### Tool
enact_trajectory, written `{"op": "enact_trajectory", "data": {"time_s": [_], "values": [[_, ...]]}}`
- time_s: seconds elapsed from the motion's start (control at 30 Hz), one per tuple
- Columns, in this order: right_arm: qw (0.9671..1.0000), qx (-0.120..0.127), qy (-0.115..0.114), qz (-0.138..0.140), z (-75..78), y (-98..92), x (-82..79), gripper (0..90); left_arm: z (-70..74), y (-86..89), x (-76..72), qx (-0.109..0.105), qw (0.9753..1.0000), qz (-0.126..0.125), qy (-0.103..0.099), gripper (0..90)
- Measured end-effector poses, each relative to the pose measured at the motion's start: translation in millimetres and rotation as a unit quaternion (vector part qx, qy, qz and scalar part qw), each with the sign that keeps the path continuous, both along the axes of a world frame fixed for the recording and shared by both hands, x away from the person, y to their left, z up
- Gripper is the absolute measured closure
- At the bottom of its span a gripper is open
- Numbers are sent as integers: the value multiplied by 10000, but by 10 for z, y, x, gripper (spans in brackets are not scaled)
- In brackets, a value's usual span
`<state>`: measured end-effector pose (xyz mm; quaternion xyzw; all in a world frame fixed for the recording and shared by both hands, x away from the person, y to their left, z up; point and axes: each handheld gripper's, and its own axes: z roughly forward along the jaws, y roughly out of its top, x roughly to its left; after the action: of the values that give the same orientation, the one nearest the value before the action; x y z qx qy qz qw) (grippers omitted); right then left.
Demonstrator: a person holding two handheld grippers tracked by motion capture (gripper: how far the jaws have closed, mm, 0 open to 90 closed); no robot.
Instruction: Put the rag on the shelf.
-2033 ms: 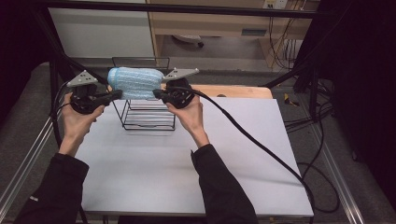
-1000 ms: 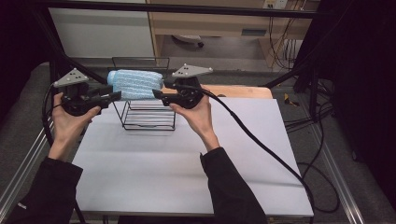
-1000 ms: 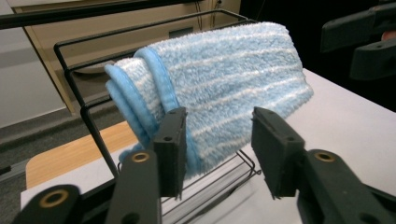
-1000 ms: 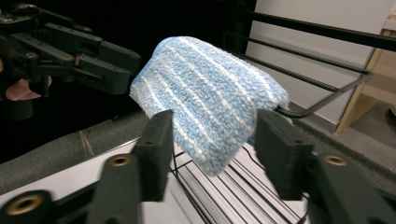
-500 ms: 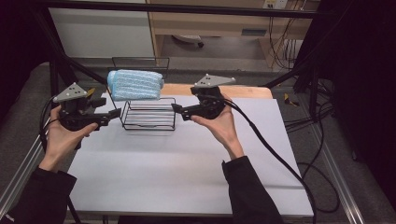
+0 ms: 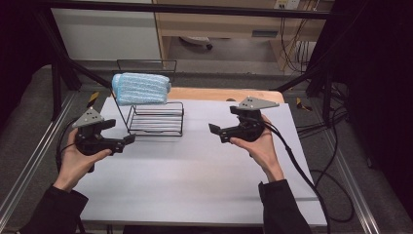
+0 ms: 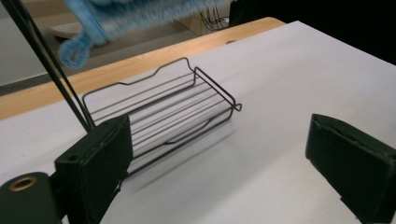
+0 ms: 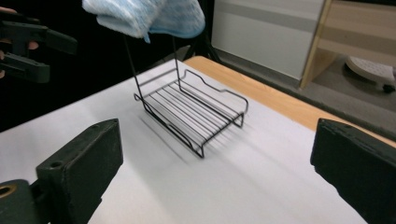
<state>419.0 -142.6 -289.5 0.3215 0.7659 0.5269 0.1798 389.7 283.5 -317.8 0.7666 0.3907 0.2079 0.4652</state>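
Two tongs, both held over the near half of the white worktop (image 6: 195, 185). Left tongs (image 6: 127, 141) sat at the left edge, jaws spread wide, nothing between them. Right tongs (image 6: 216, 130) sat right of centre, jaws likewise wide apart and empty. Two hands: left hand (image 6: 78, 163) and right hand (image 6: 258, 144), one per tool. Beyond them, one black wire rack (image 6: 156, 119) stood on the worktop, just past the left tongs and well apart from the right tongs. One blue towel (image 6: 141, 88) lay folded over the rack's top bar, at the far left of the worktop. Rack's lower tray (image 8: 196, 112) held nothing. Towel edge blurred in the left gripper view.
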Motion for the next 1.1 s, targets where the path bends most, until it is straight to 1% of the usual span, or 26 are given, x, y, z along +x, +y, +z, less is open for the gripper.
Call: {"op": "enact_trajectory", "data": {"time_s": [0.17,0.3,0.4,0.53,0.63,0.7,0.77,0.87,0.97,1.0,1.07,1.1], "values": [[9998,-62,148,-102,-216,-193,-91,8,-203,-76,-37,-79,9999,-99,80,67],[9993,-62,348,-128,-426,-321,-150,7,-375,-161,-63,-36,9997,-176,141,68],[9988,-80,453,-173,-575,-410,-193,7,-499,-216,-73,54,9995,-216,203,68],[9976,-101,647,-203,-771,-517,-248,7,-661,-263,-88,51,9993,-265,262,68],[9973,-157,704,-140,-920,-590,-295,7,-772,-279,-103,59,9988,-368,304,71],[9968,-197,756,-145,-1015,-641,-323,7,-853,-283,-116,68,9986,-410,334,72],[9964,-214,804,-139,-1103,-699,-352,7,-931,-285,-126,100,9980,-450,426,72],[9952,-212,930,-205,-1227,-794,-390,7,-1014,-278,-137,139,9973,-512,504,77],[9937,-242,1061,-258,-1335,-892,-433,7,-1063,-257,-157,171,9968,-568,526,85],[9934,-251,1090,-264,-1366,-925,-447,7,-1080,-253,-163,148,9969,-562,532,88],[9929,-254,1136,-264,-1416,-981,-481,7,-1110,-238,-169,180,9968,-565,544,90],[9930,-255,1125,-259,-1438,-1007,-499,8,-1125,-234,-173,174,9967,-565,561,90]]}}
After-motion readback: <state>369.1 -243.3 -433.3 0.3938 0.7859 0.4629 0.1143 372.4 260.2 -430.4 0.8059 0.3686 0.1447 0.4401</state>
